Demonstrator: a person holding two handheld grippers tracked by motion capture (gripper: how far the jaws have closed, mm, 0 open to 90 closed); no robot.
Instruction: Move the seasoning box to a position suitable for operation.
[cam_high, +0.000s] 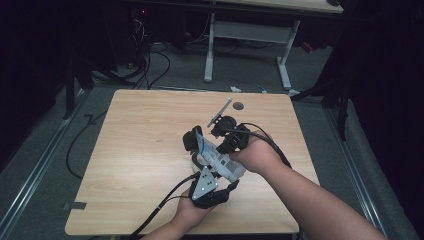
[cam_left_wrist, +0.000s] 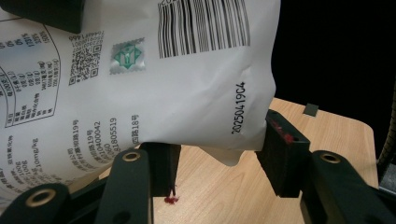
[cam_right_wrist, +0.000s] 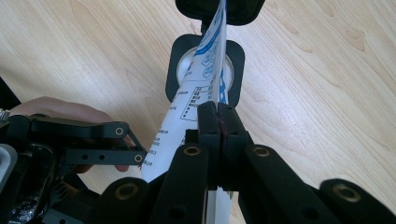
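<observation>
wooden table (cam_high: 140, 150) | white desk frame (cam_high: 247, 32) | floor cables (cam_high: 150, 65)

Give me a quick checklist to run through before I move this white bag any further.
1. Right gripper clamped on the white bag: ok, the jaws are shut on its thin edge.
2. Left gripper gripping: cannot tell; the bag's end sits between the jaws, but it is unclear whether the pads press on it.
3. Bag lifted off the table: ok, bare wood shows beneath it.
4. Bag lined up over the black square base: ok in the right gripper view.
5. Bag intact and sealed: cannot tell.
</observation>
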